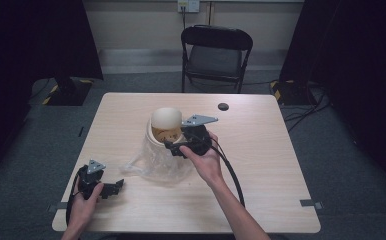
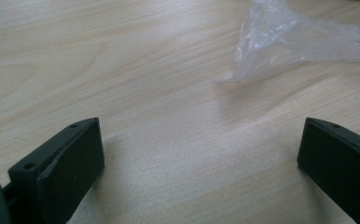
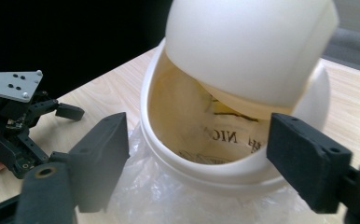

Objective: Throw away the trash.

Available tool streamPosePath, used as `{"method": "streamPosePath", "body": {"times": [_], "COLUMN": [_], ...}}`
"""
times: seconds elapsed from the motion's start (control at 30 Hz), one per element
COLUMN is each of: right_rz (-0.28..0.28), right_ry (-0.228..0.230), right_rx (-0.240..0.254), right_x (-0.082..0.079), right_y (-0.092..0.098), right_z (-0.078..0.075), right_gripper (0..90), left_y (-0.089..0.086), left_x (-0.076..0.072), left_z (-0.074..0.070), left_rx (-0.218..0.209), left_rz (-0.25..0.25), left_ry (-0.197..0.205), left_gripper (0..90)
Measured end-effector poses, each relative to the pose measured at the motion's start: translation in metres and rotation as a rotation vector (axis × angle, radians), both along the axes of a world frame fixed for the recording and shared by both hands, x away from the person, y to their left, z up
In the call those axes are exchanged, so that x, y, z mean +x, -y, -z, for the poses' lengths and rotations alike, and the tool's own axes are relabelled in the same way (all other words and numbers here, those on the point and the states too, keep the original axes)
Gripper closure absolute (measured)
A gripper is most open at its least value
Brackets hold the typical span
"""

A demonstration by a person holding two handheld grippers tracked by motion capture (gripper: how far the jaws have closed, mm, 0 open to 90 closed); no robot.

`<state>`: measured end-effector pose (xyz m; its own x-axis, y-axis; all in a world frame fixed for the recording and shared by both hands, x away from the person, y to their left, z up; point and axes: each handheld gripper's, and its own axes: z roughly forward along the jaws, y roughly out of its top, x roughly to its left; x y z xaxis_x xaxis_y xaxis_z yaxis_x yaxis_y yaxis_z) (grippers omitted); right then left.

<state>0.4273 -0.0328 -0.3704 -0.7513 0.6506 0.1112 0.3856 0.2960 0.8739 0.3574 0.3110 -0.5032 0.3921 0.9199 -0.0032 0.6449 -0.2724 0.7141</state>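
Bin with swing lid stands at frame centre on the desk, directly ahead of the right tongs, spread apart at its rim; left tongs, lower left, gape empty, farther off.

A: Where does the bin sit?
B: Mid-table, on the plastic bag, which spreads toward the near side. Its swing lid is on top, tilted.
A: And the grippers?
B: The right gripper is just near-right of the bin. The left gripper lies at the near left corner, left of the bag.
A: Anything farther off?
B: A chair stands behind the table's far edge
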Motion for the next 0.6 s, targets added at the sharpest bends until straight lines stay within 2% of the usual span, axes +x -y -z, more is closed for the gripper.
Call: {"method": "streamPosePath", "body": {"times": [0.27,0.37,0.6], "right_rz": [0.009,0.025,0.042], "right_ry": [0.015,0.009,-0.003], "right_rx": [0.028,0.010,0.002], "right_x": [-0.001,0.001,0.004], "right_y": [0.015,0.021,0.032], "right_z": [-0.001,0.000,-0.001], "right_gripper": [14.5,14.6,14.7], "left_y": [0.000,0.000,0.000], "left_x": [0.000,0.000,0.000], "left_z": [0.000,0.000,0.000], "left_rx": [0.000,-0.001,-0.002], "left_rz": [0.000,0.000,0.001], "left_ry": [0.000,0.000,-0.001], "left_gripper": [0.0,0.0,0.0]}}
